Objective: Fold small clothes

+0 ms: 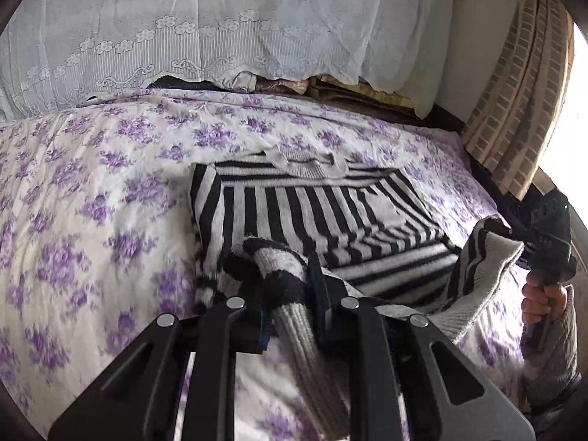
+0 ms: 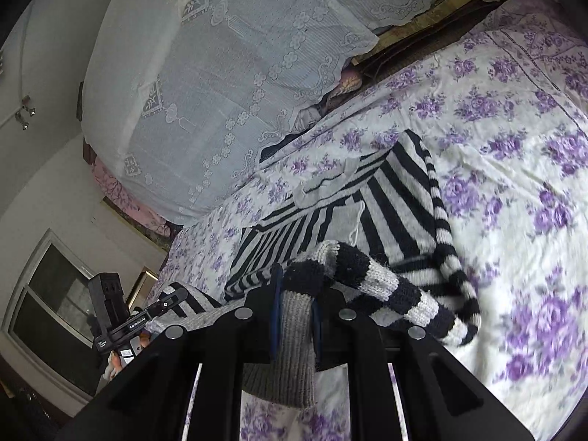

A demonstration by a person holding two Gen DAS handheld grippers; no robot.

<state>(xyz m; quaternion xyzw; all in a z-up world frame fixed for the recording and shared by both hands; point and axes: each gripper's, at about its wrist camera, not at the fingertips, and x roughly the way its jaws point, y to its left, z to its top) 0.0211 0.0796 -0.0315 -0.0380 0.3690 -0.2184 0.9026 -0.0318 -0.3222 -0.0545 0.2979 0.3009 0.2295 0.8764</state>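
Pinching grey cuffs in both grippers' jaws, striped sweater (image 1: pixel 305 213) lengthwise, collar toward lace-covered pillows (image 1: pixel 183 29).

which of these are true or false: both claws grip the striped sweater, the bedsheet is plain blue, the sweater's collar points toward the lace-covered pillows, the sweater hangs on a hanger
1. Both claws grip the black and white striped knit sweater. True: the left claw and the right claw are each shut on its knit fabric.
2. The bedsheet is plain blue. False: the white cotton bedsheet is printed with purple flowers.
3. The sweater's collar points toward the white lace-covered pillows. True.
4. The sweater hangs on a hanger. False: its body lies flat on the bed.
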